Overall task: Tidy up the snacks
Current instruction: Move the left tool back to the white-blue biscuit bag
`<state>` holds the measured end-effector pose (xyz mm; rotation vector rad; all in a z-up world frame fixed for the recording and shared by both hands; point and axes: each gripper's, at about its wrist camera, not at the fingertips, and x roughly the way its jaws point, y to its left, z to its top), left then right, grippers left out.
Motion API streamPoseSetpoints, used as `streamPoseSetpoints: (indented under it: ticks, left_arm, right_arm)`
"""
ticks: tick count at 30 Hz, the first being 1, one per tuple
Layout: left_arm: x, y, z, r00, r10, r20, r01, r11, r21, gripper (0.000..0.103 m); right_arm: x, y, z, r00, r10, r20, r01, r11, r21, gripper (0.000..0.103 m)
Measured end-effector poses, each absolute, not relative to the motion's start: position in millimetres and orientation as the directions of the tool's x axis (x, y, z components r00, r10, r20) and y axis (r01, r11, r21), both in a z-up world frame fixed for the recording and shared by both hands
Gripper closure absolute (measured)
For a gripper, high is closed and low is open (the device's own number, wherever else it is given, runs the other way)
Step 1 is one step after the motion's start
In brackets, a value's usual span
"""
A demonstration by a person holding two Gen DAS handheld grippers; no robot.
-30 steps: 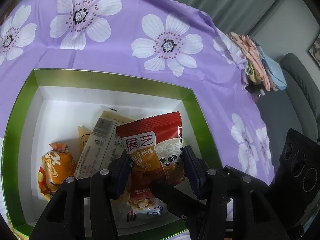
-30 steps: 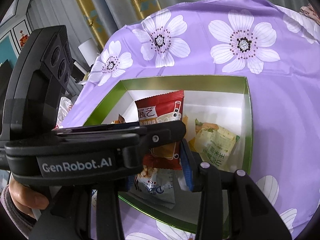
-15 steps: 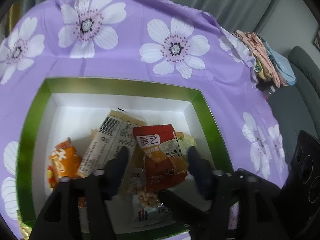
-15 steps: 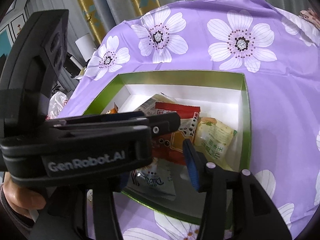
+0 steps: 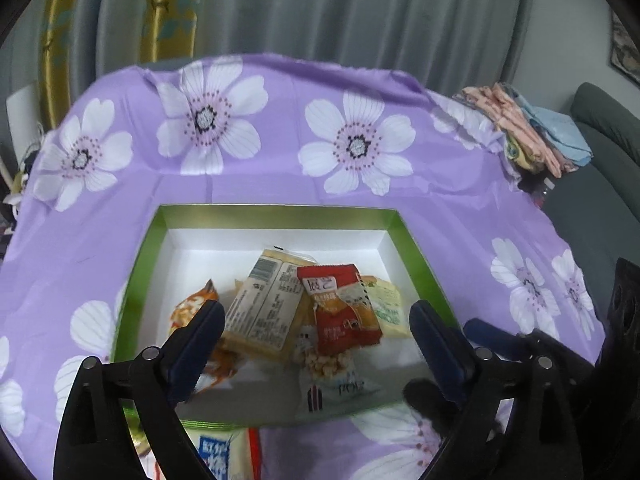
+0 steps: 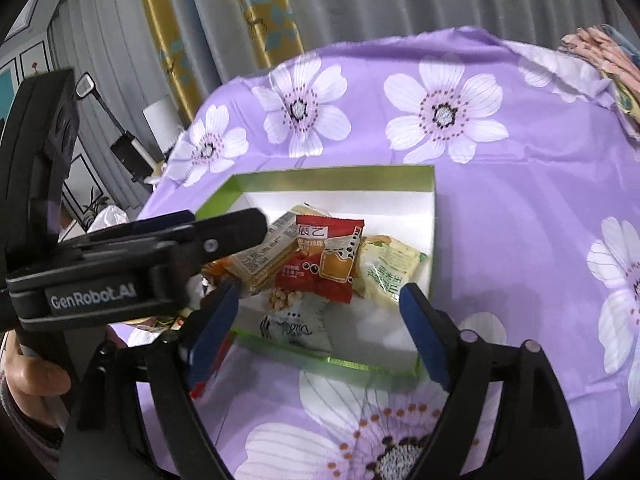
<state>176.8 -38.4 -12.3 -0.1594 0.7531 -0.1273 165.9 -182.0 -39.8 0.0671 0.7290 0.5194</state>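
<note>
My left tool (image 5: pixel 316 320) and right tool (image 6: pixel 316 312) have just spread their jaws wide — nothing between either pair. The red snack packet (image 5: pixel 340 312) lies free atop the other snacks in the green-rimmed box (image 5: pixel 280 214) on my worktop's purple flowered cloth (image 5: pixel 260 184).

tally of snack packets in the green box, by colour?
Snack packets inside the green-rimmed white box:
red packet with bubble-tea picture: 1
beige packet with barcode: 1
orange packet: 1
pale yellow-green packet: 1
white packet showing puffed pieces: 1
Total: 5
</note>
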Motion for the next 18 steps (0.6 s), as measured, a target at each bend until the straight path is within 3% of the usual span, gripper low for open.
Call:
streamPoseSetpoints:
  ticks: [6, 13, 18]
  left_arm:
    - [144.2, -37.5, -4.7, 0.748, -0.182, -0.638, 0.067, 0.978, -0.200, 0.004]
    - [106.9, -15.9, -0.8, 0.755, -0.253, -0.604, 0.081, 0.951, -0.297, 0.004]
    - [69.2, 39.7, -10.3, 0.795, -0.169, -0.583, -0.042, 0.943, -0.331, 0.004]
  right_arm:
    - [136.7, -188.6, -24.5, 0.671, 0.468, -0.575, -0.438, 0.876, 0.202, 0.002]
    - [109.6, -190.7, -24.3, 0.655, 0.489, -0.576, -0.458, 0.863, 0.213, 0.000]
    - [94.9, -186.7, -34.9, 0.625, 0.485, -0.611, -0.476, 0.858, 0.194, 0.000]
